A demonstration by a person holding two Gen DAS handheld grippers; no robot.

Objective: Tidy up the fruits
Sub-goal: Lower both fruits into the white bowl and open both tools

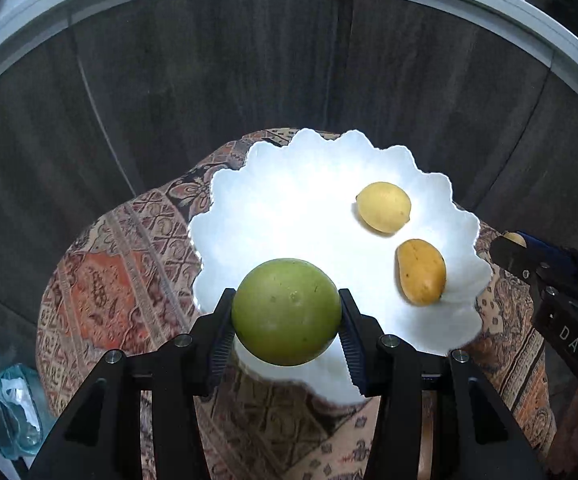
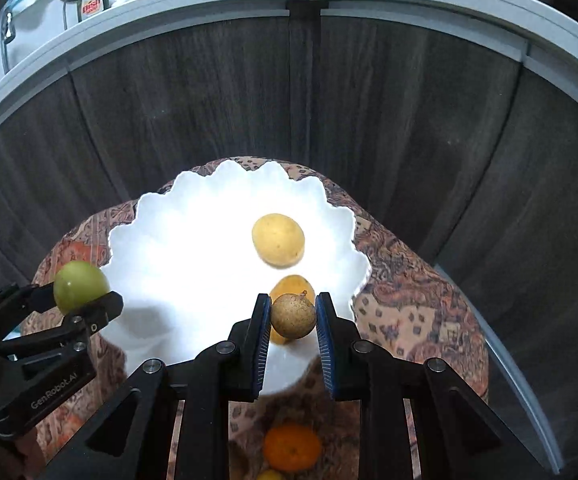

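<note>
While both grippers hang over the white bowl [image 1: 225, 216], each carries one fruit, presumably so two pieces can go in on one pass.

Left to right, left wrist view:
- Left gripper [image 1: 287, 312], lower centre: fingers clamped on a green fruit [image 1: 286, 312], one finger on each flank, at its widest part, where a round, smooth piece is least likely to slip. It sits over the bowl's near rim.
- Yellow fruit [image 1: 384, 207], right of centre, lying inside the bowl.
- Orange-yellow fruit [image 1: 422, 271], just below it, also in the bowl, close to the first but apart.
- Right gripper [image 1: 517, 248], right edge, seen from the side.

Right wrist view:
- Right gripper [image 2: 293, 316], lower centre: fingers clamped on a small brown fruit [image 2: 293, 316], held above the bowl's near edge.
- Orange [image 2: 292, 447], bottom centre, blurred, on the patterned cloth [image 2: 409, 312] outside the bowl; a yellow piece [image 2: 269, 475] shows at the frame's bottom edge below it.

Count: bowl, one. Fruits in bowl, two. Fruits held, two. Fruits on the cloth, two visible. The bowl is the collecting point; judged roughly a third filled, with four pieces outstanding.
</note>
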